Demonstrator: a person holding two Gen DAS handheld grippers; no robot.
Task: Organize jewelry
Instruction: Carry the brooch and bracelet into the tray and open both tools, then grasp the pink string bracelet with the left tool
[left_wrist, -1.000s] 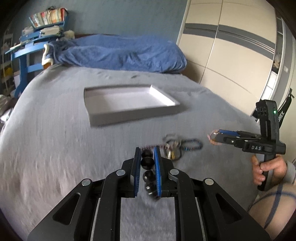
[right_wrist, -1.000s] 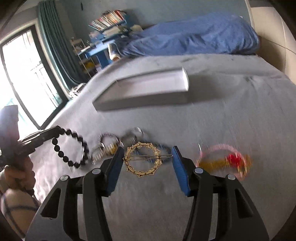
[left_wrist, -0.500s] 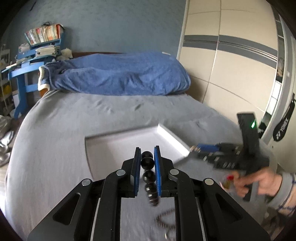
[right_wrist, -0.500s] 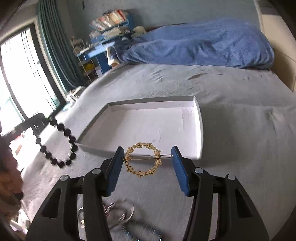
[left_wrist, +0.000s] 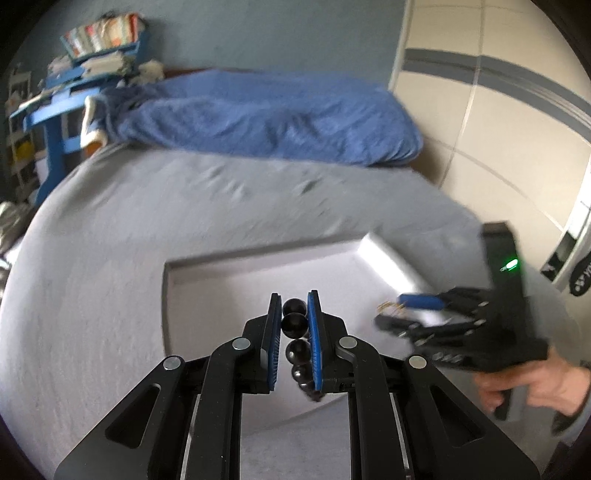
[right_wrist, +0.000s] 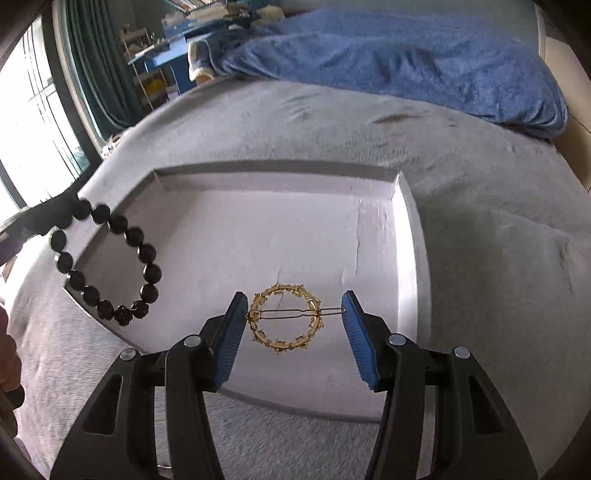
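Observation:
My left gripper (left_wrist: 294, 308) is shut on a black bead bracelet (left_wrist: 295, 325), which hangs above the left edge of the white tray (left_wrist: 207, 291). In the right wrist view the bracelet (right_wrist: 110, 258) dangles as a full loop over the tray's left rim (right_wrist: 122, 206). My right gripper (right_wrist: 293, 314) is shut on a round gold hair clip (right_wrist: 286, 317), pinched across its width and held above the tray's front part. The right gripper also shows in the left wrist view (left_wrist: 402, 314), over the tray's right side.
The tray lies on a grey bed cover (right_wrist: 498, 258). A blue blanket (left_wrist: 266, 114) is bunched at the head of the bed. A blue shelf with books (left_wrist: 74, 74) stands far left, a wardrobe (left_wrist: 498, 110) on the right, a window (right_wrist: 26, 122) at the left.
Both grippers have lifted their jewelry off the bed cover and moved forward until they hang over the white tray. The other jewelry left on the bed has dropped out of view.

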